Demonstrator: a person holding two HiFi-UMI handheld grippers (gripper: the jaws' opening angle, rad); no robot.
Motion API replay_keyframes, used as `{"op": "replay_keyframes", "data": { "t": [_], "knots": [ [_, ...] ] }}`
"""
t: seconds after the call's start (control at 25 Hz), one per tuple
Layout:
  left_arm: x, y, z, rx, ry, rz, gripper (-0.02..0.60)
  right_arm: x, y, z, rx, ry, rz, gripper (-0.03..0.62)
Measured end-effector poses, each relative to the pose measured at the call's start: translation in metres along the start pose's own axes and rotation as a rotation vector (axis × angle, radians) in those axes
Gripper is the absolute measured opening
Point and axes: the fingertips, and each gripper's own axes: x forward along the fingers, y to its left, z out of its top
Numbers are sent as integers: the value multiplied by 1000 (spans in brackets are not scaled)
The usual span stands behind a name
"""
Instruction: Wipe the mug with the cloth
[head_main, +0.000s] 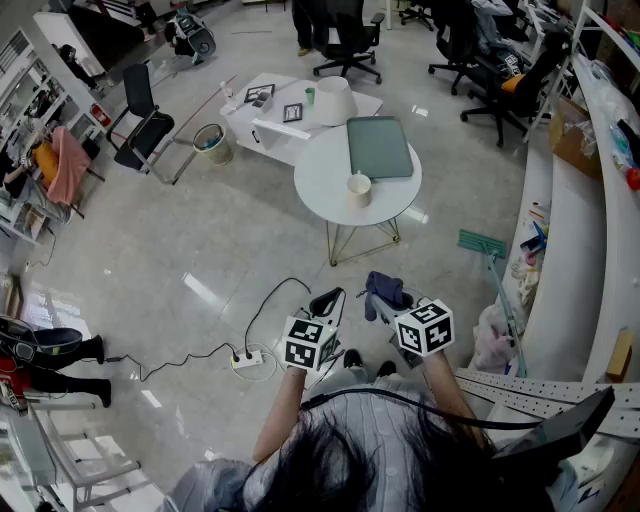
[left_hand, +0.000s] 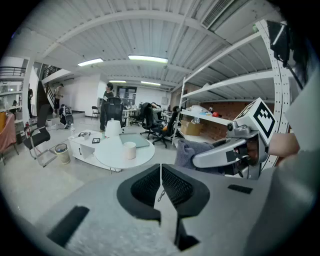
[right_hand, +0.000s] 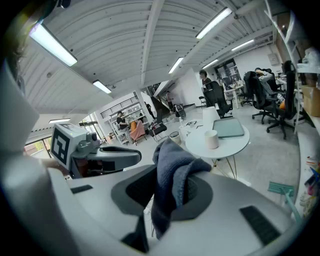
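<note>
Left gripper (left_hand: 160, 181): jaws were closed together, empty.
Right gripper (right_hand: 169, 192): was clamped on grey-blue cloth (right_hand: 172, 165).
Mug (head_main: 359, 188): stood upright on round white table (head_main: 315, 180), well apart from both.

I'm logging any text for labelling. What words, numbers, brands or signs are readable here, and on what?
No text can be read.
Left cube, right cube: square marker patterns only, no letters.
Two frames: contents too small to read.
Red sign at far left: too small to read.
Mug: no print shows.
</note>
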Motion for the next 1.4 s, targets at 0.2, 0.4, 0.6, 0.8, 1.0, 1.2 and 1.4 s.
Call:
{"op": "replay_keyframes", "data": {
  "t": [0.2,0.4,0.6,0.8,1.0,1.2,1.4],
  "knots": [
    [-2,12,2,3,0,-9,23,10,7,8,-19,-14,11,80],
    [-4,20,4,20,-5,-27,23,20,15,12,-27,-25,8,80],
    [-7,30,0,30,-5,-38,23,27,18,6,3,-30,-13,80],
    [-13,33,-12,17,13,-45,23,27,18,-3,41,-30,-33,80],
    [-11,34,-25,-6,38,-56,23,27,18,-12,56,-8,-44,80],
    [3,31,-30,-12,51,-77,23,30,7,-20,71,12,-51,80],
    [19,39,-21,6,66,-84,23,43,-8,-8,89,9,-42,80]
  ]
}}
